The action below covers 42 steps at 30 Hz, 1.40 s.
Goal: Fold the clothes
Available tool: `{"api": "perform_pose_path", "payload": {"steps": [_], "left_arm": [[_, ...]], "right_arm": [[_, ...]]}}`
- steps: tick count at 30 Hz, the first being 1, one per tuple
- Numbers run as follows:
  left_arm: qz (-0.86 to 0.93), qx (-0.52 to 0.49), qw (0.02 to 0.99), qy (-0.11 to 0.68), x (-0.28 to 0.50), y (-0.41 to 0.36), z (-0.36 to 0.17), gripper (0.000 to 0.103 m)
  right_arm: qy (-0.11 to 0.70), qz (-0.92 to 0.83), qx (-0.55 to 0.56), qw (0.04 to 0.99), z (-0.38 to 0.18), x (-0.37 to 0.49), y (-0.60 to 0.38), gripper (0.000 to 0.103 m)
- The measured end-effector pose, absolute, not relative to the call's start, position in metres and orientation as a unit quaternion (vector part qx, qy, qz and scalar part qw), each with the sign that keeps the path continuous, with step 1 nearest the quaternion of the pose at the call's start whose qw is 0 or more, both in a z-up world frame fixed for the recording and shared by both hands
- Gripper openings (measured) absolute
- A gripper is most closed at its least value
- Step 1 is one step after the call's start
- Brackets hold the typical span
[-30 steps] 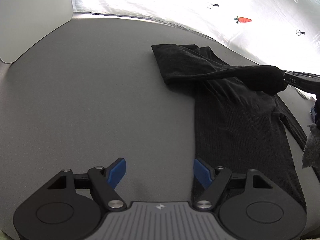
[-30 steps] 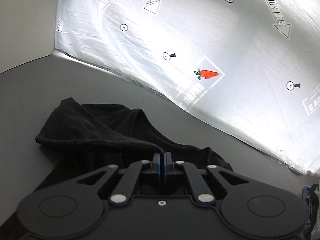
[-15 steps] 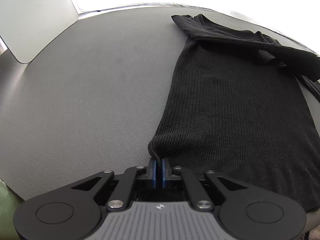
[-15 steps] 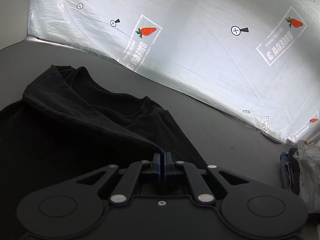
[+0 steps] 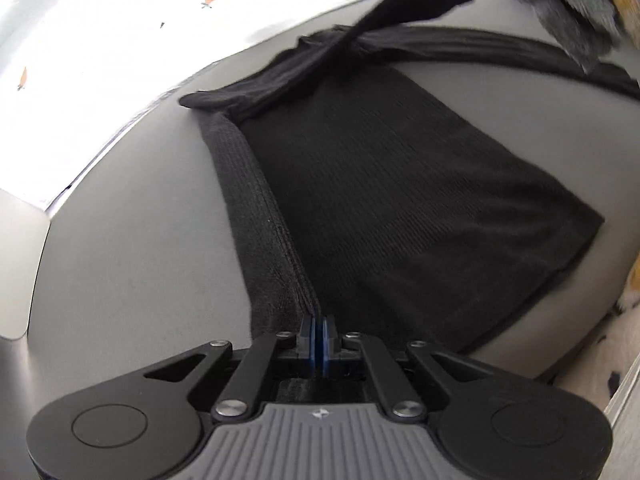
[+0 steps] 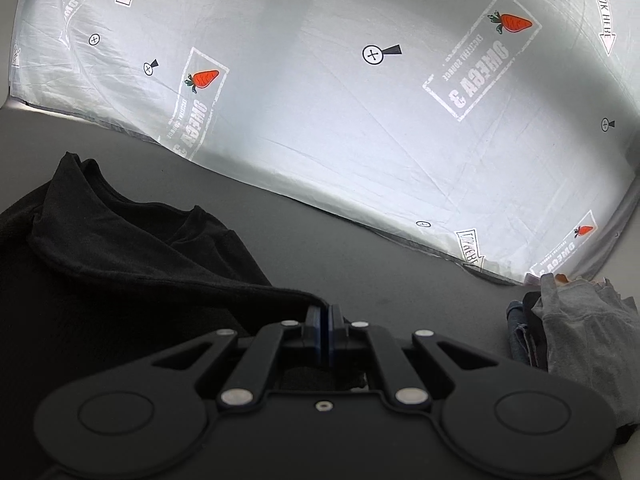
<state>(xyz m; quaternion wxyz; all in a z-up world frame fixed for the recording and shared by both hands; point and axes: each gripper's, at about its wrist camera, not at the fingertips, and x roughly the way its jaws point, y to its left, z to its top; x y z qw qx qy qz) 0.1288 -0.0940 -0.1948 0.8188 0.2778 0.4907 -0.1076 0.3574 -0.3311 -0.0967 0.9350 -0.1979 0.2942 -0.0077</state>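
A black ribbed knit top (image 5: pixel 400 184) lies spread on the grey table (image 5: pixel 132 248). My left gripper (image 5: pixel 319 326) is shut on its hem corner, and the left side edge is lifted into a raised fold running away from the jaws. In the right wrist view the same black top (image 6: pixel 120 280) fills the lower left, neckline towards the back. My right gripper (image 6: pixel 325 318) is shut on the sleeve or shoulder edge, which stretches taut from the jaws. The other sleeve (image 5: pixel 500 46) trails across the table at the far right.
A white sheet printed with carrots and arrows (image 6: pixel 360 100) hangs behind the table. A pile of grey and denim clothes (image 6: pixel 568 332) sits at the right. A pale panel (image 5: pixel 20 264) stands at the left table edge. A patterned floor (image 5: pixel 600 352) shows beyond the right edge.
One second ago my left gripper was open above the table; it has since shut on the hem corner and lifted the side edge. My right gripper stays shut and has carried its edge rightward.
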Motion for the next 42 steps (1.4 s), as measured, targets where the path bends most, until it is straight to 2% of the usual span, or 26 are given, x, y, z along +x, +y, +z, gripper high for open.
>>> {"api": "perform_pose_path", "payload": {"steps": [3,6,10,12,14,15,19,21,24,25,28,31,33,42], "left_arm": [[-0.127,0.303,0.805,0.494,0.125,-0.103,-0.209,0.004],[-0.136,0.262,0.811,0.506,0.13,-0.091,-0.205,0.004],[-0.15,0.152,0.818,0.534,0.144,-0.059,-0.2,0.01],[-0.154,0.112,0.82,0.54,0.15,-0.046,-0.198,0.016],[-0.154,0.091,0.823,0.54,0.156,-0.039,-0.194,0.029],[-0.154,0.081,0.824,0.539,0.159,-0.035,-0.192,0.03],[-0.154,0.038,0.828,0.537,0.172,-0.02,-0.184,0.037],[-0.154,0.017,0.83,0.536,0.178,-0.012,-0.18,0.04],[-0.154,-0.015,0.832,0.533,0.187,-0.001,-0.174,0.046],[-0.154,-0.025,0.832,0.532,0.191,0.003,-0.172,0.046],[-0.118,-0.08,0.849,0.509,0.214,0.023,-0.161,0.05],[-0.099,-0.092,0.855,0.5,0.247,0.03,-0.156,0.057],[-0.088,-0.084,0.858,0.499,0.276,0.027,-0.155,0.057],[-0.1,-0.075,0.868,0.481,0.411,-0.009,-0.156,0.057]], "right_arm": [[0.298,-0.017,-0.201,0.933,-0.1,0.358,-0.339,0.004],[0.299,-0.03,-0.202,0.932,-0.101,0.359,-0.346,0.003],[0.299,-0.053,-0.202,0.931,-0.105,0.36,-0.352,0.004],[0.303,-0.067,-0.205,0.928,-0.11,0.361,-0.355,0.004],[0.311,-0.078,-0.211,0.923,-0.117,0.363,-0.357,0.004],[0.318,-0.081,-0.217,0.919,-0.123,0.365,-0.358,0.004],[0.391,-0.087,-0.214,0.891,-0.154,0.368,-0.363,0.006],[0.421,-0.085,-0.192,0.882,-0.162,0.365,-0.366,0.011],[0.435,-0.085,-0.131,0.887,-0.157,0.351,-0.376,0.034],[0.437,-0.083,-0.088,0.891,-0.153,0.345,-0.382,0.036],[0.43,-0.064,0.046,0.899,-0.14,0.33,-0.402,0.037],[0.408,-0.079,0.174,0.893,-0.137,0.327,-0.427,0.041],[0.391,-0.099,0.252,0.88,-0.14,0.331,-0.445,0.045],[0.394,-0.141,0.459,0.783,-0.17,0.36,-0.469,0.045]]}}
